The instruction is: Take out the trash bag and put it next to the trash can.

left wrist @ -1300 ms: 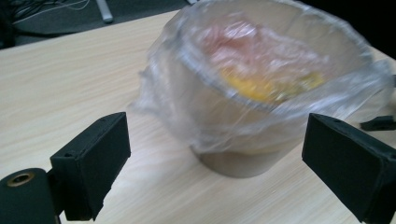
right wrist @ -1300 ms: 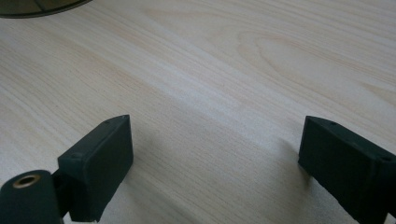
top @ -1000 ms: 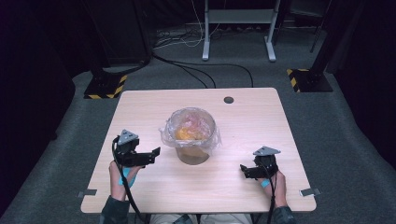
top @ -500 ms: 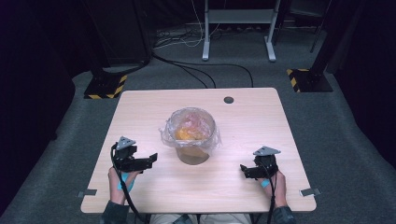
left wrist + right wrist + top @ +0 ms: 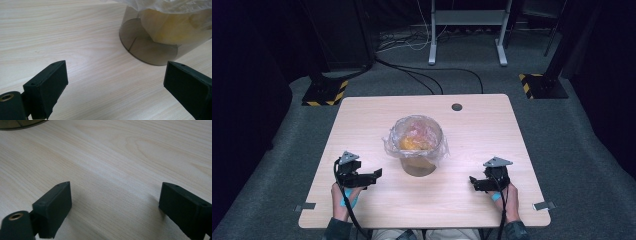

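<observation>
The left gripper (image 5: 115, 87) holds its jaws spread, the translucent grey round bin lined with a clear plastic bag (image 5: 160, 32) just ahead. The right gripper (image 5: 115, 207) also has its jaws spread over the pale wooden table (image 5: 130, 157).

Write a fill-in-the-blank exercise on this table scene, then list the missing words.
1. The translucent bin in the middle of the table is lined with a clear plastic ____.
2. The jaws of the left gripper stand ____, with nothing between them.
3. The right gripper sits on the side of the bin opposite the ____ gripper.
4. Something ____ in colour lies inside the bin.

Missing words: bag; open; left; yellow
</observation>
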